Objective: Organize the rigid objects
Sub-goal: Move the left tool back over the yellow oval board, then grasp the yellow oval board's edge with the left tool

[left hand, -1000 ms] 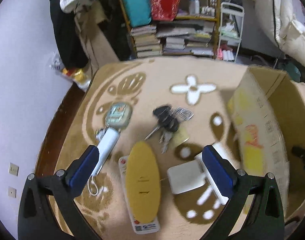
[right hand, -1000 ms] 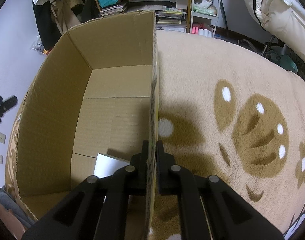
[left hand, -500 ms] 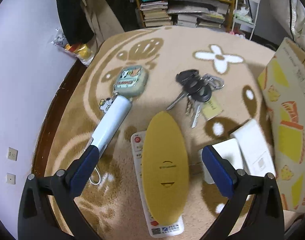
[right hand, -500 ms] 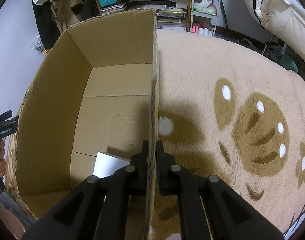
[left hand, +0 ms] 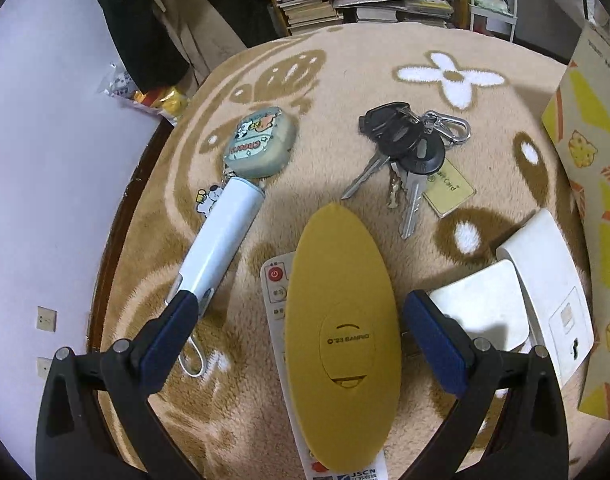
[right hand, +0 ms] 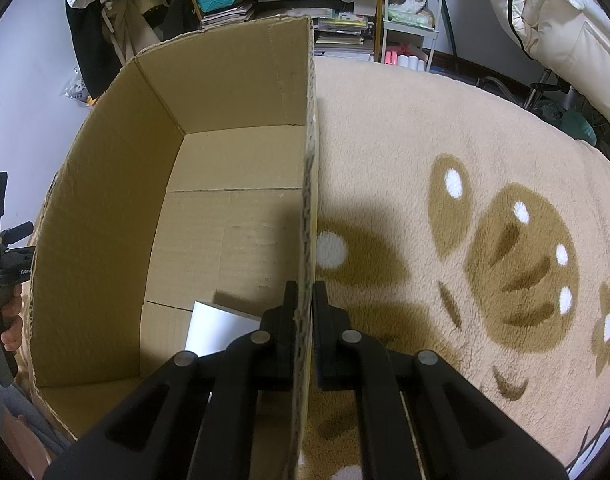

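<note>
Left claw (left hand: 301, 320) wide open, low over the rug (left hand: 345, 80), one blue pad (left hand: 169, 336) on each side of the yellow oval (left hand: 339, 336). Not touching it. Yellow oval lying flat on top of a white remote (left hand: 275, 292), with the red button (left hand: 274, 273) peeking out at the left. Just left of that, a pale blue tube (left hand: 221, 240), tilted, with its far end touching a small green case (left hand: 261, 142). Keys (left hand: 409, 152) further back on the rug, with a yellow card (left hand: 449, 188) under them. Two white blocks (left hand: 517, 284) near the right pad, one partly over the other. Side of the box (left hand: 589, 184) at the far right, yellow and orange pictures on it.

Right claw (right hand: 304, 312) pinched tight on the box (right hand: 105, 208) wall, one finger inside, one outside. Box open on top, sitting on the rug. Inside, one white flat thing (right hand: 217, 328) on the bottom, near the claw. Hand (right hand: 11, 320) at the far left edge, outside the box.
</note>
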A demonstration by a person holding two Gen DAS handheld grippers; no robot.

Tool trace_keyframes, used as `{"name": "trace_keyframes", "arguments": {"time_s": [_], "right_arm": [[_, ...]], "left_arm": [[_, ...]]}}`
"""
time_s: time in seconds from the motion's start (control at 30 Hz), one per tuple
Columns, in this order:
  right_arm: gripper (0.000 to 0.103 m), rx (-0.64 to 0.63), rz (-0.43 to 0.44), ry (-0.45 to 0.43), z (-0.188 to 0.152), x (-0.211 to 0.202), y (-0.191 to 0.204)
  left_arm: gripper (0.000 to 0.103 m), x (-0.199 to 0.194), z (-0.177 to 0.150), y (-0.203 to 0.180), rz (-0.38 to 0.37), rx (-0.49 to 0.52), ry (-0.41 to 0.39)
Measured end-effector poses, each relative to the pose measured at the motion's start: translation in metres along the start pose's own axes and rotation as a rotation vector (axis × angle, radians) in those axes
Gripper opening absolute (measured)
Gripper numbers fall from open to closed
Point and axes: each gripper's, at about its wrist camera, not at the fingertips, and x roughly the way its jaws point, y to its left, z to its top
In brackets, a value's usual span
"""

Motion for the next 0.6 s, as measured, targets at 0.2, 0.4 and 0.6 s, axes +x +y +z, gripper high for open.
{"name": "trace_keyframes", "arguments": {"time_s": [0.2,0.4,0.6], "right_arm": [[0.007,0.000,0.000,0.001,0.000,0.001,0.000],[0.007,-0.001,0.000,0.003,-0.001,0.003,0.001],[0.007,0.000,0.003,0.006,-0.002,0.004,0.001]], "left_arm": [[0.102,0.002,-0.002,-0.006,0.049,0.053,-0.006],[0.085,0.001,-0.007,-0.013,0.099,0.107,-0.006],[0.052,-0.002,-0.011,-0.023,0.055,0.160,-0.002]]}}
